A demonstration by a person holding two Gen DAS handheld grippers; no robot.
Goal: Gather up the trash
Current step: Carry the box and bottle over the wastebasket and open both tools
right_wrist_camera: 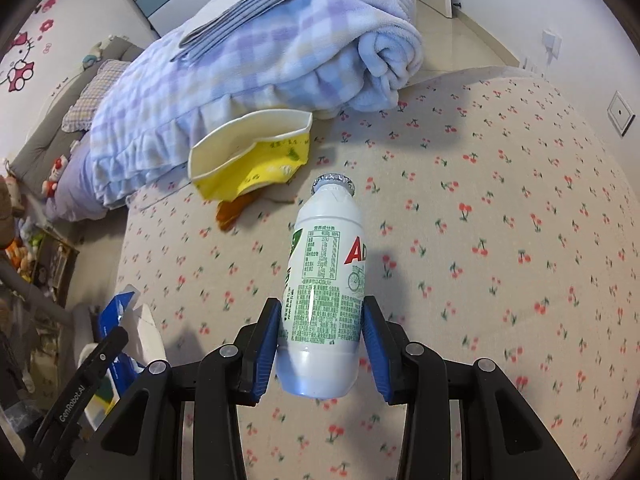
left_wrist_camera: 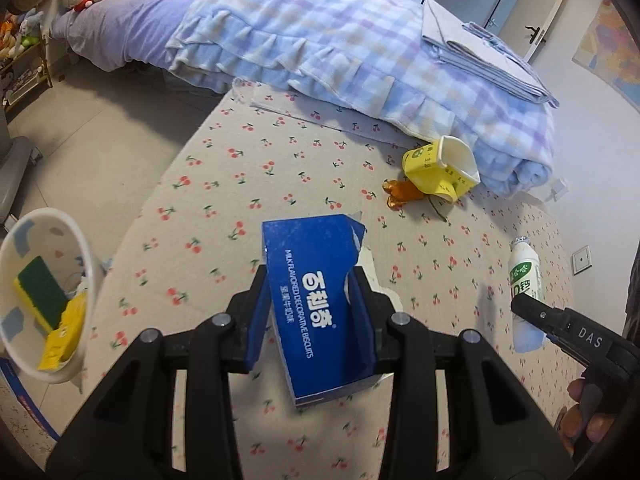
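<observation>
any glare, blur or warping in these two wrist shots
Left wrist view: strong fisheye bending at the bed edge, dark corners, the torn blue biscuit box sharp. Right wrist view: a bright glare streak on the white plastic drink bottle, the crushed yellow paper cup slightly soft, same curved edges.

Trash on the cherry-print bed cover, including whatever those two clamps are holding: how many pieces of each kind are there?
Blue cardboard biscuit box, in the left hand-held gripper: 1
White plastic drink bottle, in the right hand-held gripper: 1
Crushed yellow paper cup: 1
Crumpled orange foil wrapper: 1
Total: 4
</observation>
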